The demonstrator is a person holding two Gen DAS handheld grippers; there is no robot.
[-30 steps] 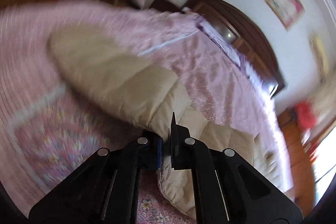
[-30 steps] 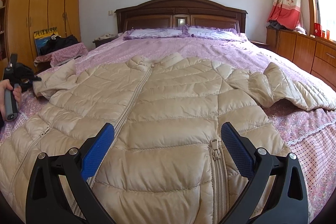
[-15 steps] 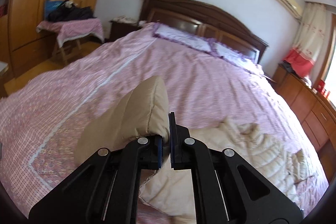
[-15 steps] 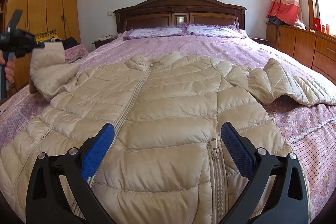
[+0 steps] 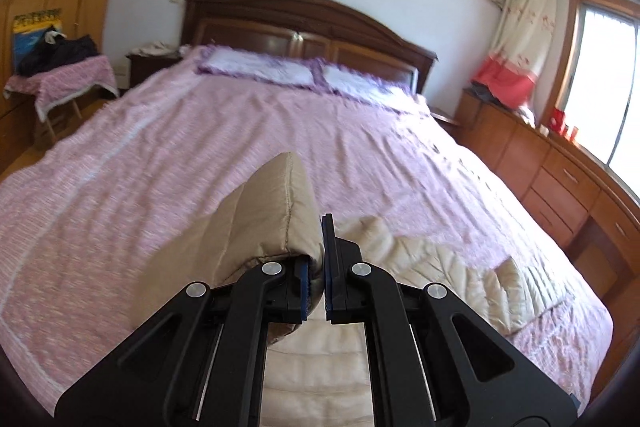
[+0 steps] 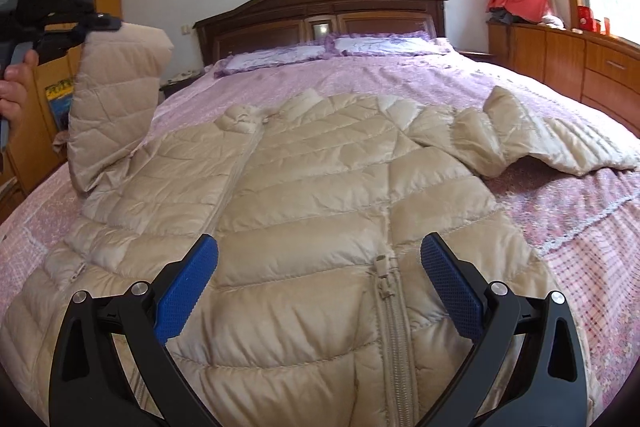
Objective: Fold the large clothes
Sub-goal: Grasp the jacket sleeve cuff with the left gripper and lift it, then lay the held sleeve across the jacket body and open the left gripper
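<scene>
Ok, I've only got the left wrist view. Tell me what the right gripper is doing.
Observer: The right gripper is poised over the jacket's lower front, jaws wide open and empty.
Operator: Describe how the sleeve I'm holding hangs.
Observer: The left sleeve stands raised off the bed, its cuff clamped in the left gripper; the jacket's body lies flat.
Operator: Now the other sleeve.
Observer: The right sleeve is bent at the elbow, its cuff end lying on the bedspread toward the window side.
</scene>
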